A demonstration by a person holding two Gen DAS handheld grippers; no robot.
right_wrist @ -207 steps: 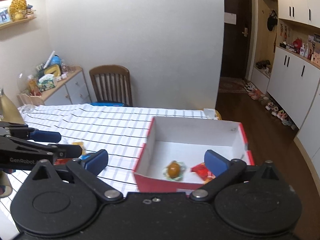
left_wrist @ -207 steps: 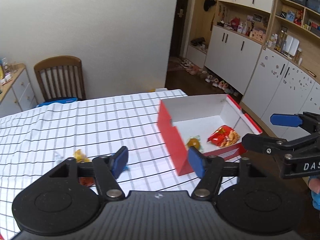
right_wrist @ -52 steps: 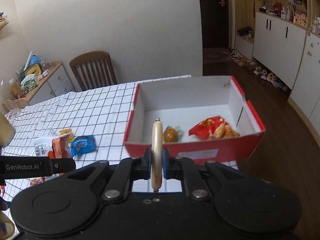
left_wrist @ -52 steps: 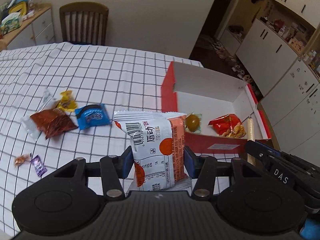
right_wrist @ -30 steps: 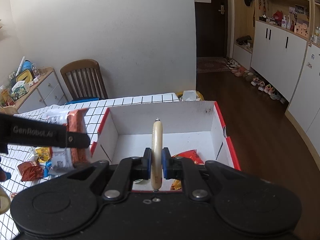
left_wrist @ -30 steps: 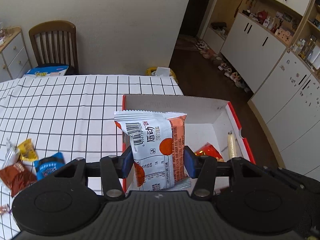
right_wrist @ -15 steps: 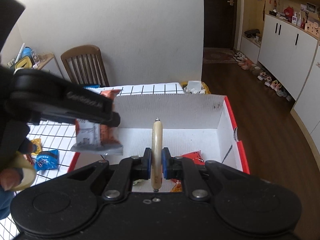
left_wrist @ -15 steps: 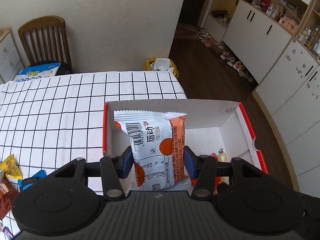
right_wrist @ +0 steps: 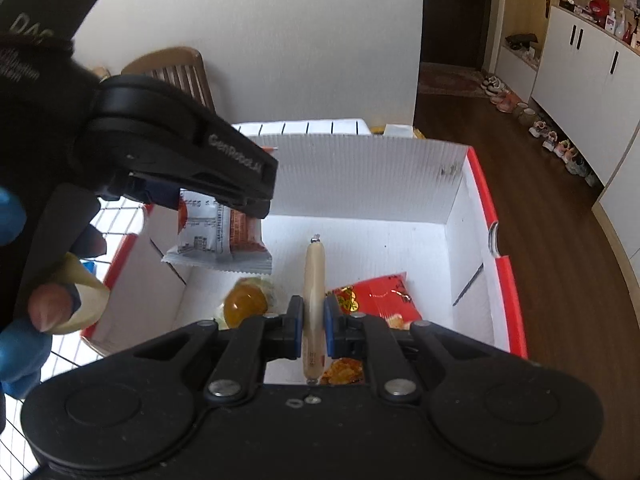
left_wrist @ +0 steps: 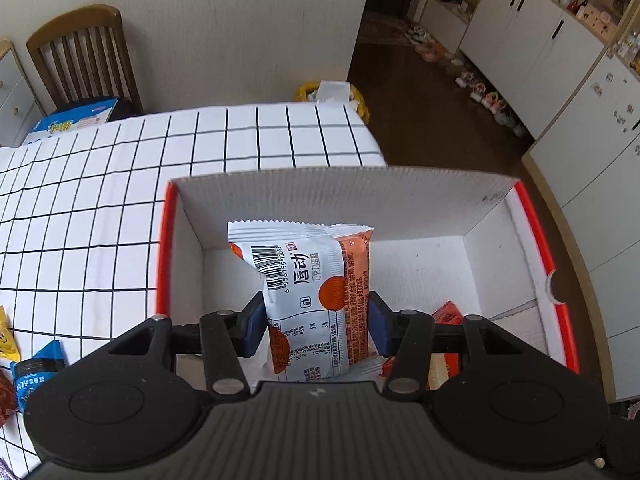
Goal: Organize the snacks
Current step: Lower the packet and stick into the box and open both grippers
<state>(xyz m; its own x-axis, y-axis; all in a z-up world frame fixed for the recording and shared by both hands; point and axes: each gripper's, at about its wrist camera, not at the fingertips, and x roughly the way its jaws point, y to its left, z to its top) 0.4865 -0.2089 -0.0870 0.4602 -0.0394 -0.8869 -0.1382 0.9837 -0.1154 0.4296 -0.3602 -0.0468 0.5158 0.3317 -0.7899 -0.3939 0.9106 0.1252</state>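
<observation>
Hiding from left view: yellow candy (right_wrist: pixel 245 303)

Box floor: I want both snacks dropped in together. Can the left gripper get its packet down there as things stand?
Probably yes: the left gripper holds the packet over the open box, nothing beneath it.

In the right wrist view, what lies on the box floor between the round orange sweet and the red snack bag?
The floor there is bare white, but the sausage stick held in the right gripper hangs over that gap, between the round orange sweet and the red snack bag.
</observation>
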